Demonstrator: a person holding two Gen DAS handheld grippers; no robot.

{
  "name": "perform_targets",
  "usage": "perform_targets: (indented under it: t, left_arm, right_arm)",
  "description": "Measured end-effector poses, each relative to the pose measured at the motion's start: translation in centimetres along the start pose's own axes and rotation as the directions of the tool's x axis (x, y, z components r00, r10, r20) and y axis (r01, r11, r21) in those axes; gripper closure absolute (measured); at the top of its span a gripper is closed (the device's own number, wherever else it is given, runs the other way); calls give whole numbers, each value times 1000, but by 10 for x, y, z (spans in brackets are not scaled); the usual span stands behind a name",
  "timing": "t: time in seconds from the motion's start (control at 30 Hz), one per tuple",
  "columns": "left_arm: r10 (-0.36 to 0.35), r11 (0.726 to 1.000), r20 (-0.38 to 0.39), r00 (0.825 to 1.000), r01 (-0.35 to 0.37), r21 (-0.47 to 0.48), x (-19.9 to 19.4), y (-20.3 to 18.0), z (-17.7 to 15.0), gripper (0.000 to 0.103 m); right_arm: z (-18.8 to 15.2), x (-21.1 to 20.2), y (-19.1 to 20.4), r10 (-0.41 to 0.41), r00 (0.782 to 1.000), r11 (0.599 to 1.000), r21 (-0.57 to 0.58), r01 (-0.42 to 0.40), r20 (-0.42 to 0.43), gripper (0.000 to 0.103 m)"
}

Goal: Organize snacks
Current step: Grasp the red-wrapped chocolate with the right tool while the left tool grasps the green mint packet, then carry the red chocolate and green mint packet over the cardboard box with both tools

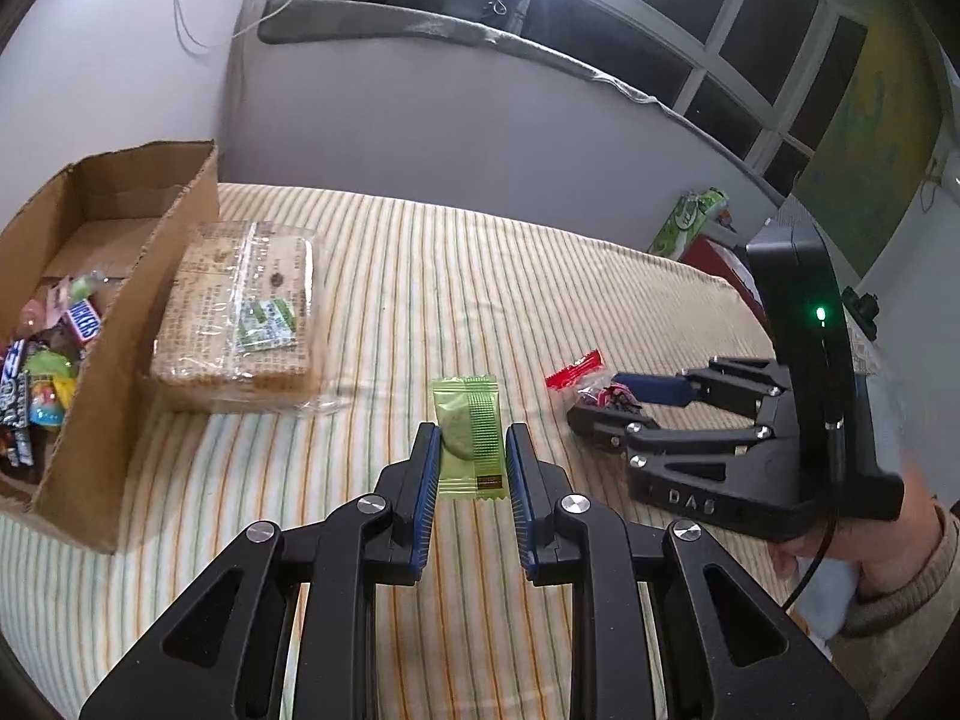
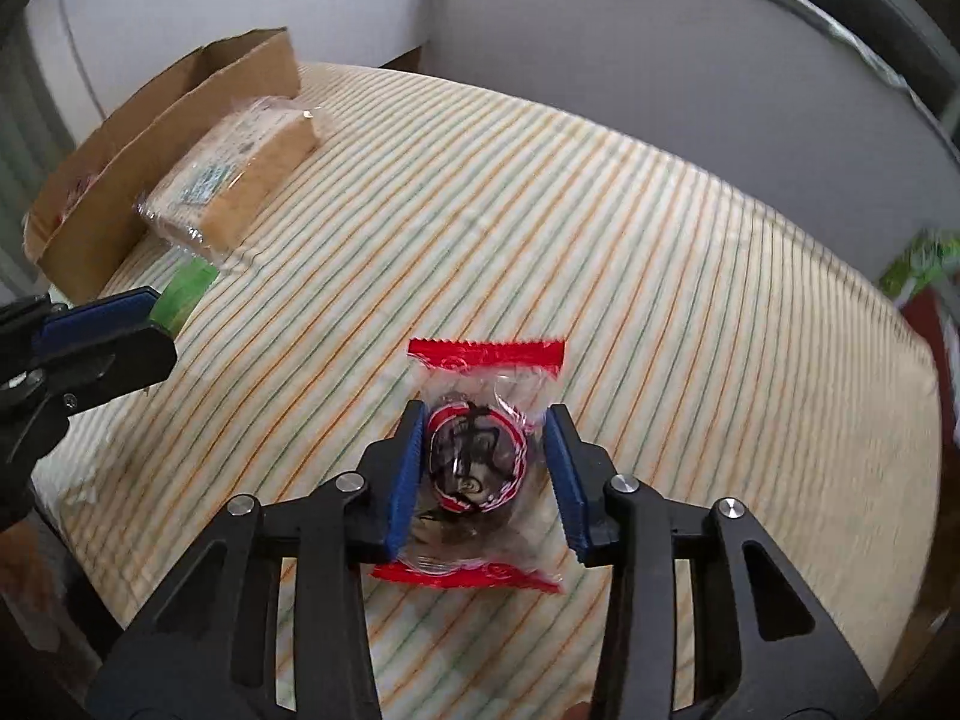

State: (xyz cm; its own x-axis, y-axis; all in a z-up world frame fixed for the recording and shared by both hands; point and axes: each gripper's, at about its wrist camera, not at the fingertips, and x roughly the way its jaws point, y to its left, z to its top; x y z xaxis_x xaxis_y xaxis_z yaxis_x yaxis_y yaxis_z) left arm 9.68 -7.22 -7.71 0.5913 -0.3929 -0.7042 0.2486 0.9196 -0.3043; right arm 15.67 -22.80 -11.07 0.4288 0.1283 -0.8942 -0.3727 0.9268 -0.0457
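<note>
Between the spread left tongs (image 1: 468,456), a green wrapped snack (image 1: 468,435) is seen lying flat on the striped bed cover (image 1: 540,276), its body just inside the blue pads, apparently not yet pinched. A red-edged clear packet (image 2: 480,456) is likewise straddled by the open right tongs (image 2: 483,462). Both packets are judged light, crinkly and slippery; the firm middle should be gripped, not the sealed ends. A cardboard box (image 1: 138,324) holding sweets is set well to the left
</note>
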Motion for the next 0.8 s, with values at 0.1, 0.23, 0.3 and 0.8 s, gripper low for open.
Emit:
perform_targets:
  t: [0.1,0.23,0.3,0.8]
  left_arm:
    - [-1,1000,-3,1000,1,15,3,-3,0,82]
    - [4,999,13,1000,-5,43,0,-8,2,82]
    - [0,999,24,1000,-1,46,-4,-10,3,82]
    - [-39,991,152,988,18,132,-78,0,21,82]
  right_arm:
    - [-5,-2,0,-6,1000,999,50,5,31,66]
    - [-10,-19,-4,-21,996,992,129,9,91,66]
    - [-11,-31,-5,-30,992,987,163,9,125,66]
    - [-8,-116,39,-154,938,946,320,49,311,66]
